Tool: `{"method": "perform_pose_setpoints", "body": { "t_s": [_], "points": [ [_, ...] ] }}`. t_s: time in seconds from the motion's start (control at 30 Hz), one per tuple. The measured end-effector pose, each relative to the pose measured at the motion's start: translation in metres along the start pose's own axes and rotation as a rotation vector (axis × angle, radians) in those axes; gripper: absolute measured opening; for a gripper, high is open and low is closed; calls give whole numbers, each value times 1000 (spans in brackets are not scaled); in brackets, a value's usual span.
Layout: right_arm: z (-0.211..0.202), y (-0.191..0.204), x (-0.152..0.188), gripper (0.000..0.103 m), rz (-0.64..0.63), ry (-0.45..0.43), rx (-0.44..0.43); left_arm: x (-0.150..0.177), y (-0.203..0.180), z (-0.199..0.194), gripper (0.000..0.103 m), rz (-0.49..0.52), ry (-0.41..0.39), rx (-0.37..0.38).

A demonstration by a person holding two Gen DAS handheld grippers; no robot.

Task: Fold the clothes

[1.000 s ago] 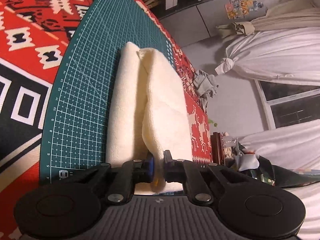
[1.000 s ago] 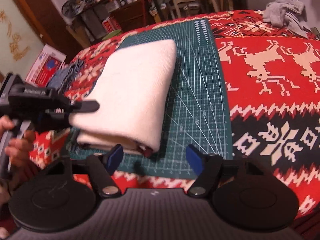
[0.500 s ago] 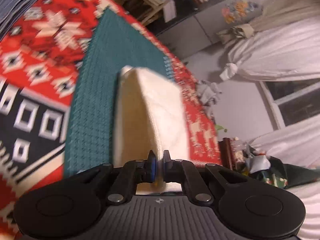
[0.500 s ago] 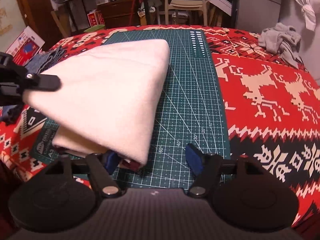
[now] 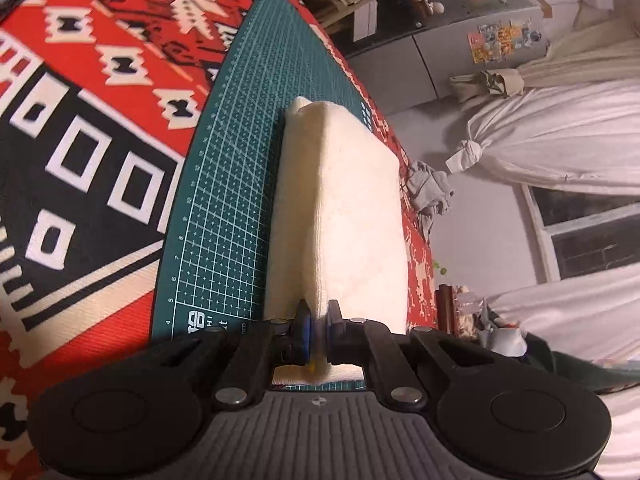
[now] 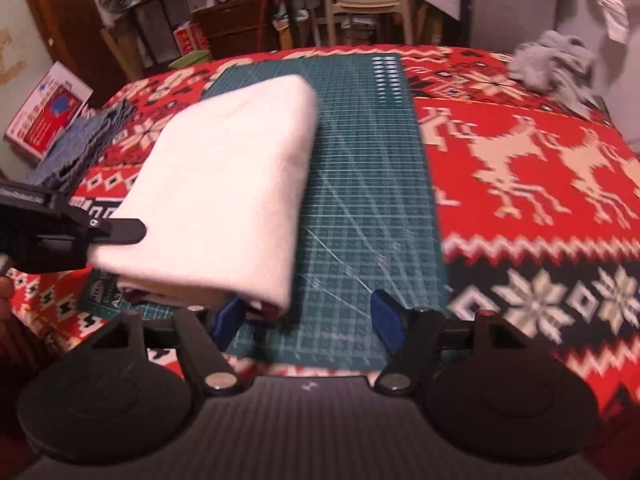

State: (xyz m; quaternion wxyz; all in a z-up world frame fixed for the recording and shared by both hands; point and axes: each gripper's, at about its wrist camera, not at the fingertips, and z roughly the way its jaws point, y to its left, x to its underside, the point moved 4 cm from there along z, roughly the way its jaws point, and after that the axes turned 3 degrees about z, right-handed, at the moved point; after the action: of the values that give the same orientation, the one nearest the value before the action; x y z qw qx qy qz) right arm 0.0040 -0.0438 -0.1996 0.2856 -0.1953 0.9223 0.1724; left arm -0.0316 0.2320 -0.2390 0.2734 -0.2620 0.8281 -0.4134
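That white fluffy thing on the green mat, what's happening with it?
A person is folding a cream-white towel on a green cutting mat, using a gripper in each hand. The left gripper is pinched shut on one edge of the folded towel and holds that side up off the mat. The right gripper is open at the near corner, one finger by the towel, not pinching it. A crumpled grey garment waits at the far corner of the red patterned blanket.

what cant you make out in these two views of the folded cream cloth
- Right wrist view: the cream cloth hides its own lower layers; a dark red bit at its near corner is unidentifiable.
- Left wrist view: the left tool covers the pinched edge.
- Right wrist view: the grey garment is blurred.
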Motion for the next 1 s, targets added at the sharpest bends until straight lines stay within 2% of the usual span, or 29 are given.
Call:
{"method": "perform_pose_setpoints", "body": {
  "t_s": [0.07,0.13,0.2,0.27,0.33,0.5,0.63,0.73,0.93,1.0],
  "points": [
    [-14,-6,0,65,22,-27,17,0,1,0,8,-7,2,2],
    [-23,-8,-9,62,25,-65,17,0,-4,1,8,34,6,-19],
    [-23,-7,-24,52,29,-89,8,-1,-9,2,8,75,9,-38],
    [-18,-1,-40,27,34,-95,-14,0,-11,2,8,89,6,-48],
    [-11,11,-55,19,20,-99,-38,2,-11,2,8,96,-1,-57],
    [3,50,-68,16,-27,-93,-101,5,-17,3,8,148,-14,-87],
    [26,69,-49,16,-81,-40,-84,8,-14,2,8,154,-30,-89],
    [36,72,-38,16,-122,-41,-59,9,-17,1,8,183,-37,-102],
    [36,66,-32,14,-87,-56,-79,11,-23,-1,8,243,-45,-142],
    [35,65,-31,14,-83,-62,-77,11,-28,-4,9,284,-60,-178]
  ]
}}
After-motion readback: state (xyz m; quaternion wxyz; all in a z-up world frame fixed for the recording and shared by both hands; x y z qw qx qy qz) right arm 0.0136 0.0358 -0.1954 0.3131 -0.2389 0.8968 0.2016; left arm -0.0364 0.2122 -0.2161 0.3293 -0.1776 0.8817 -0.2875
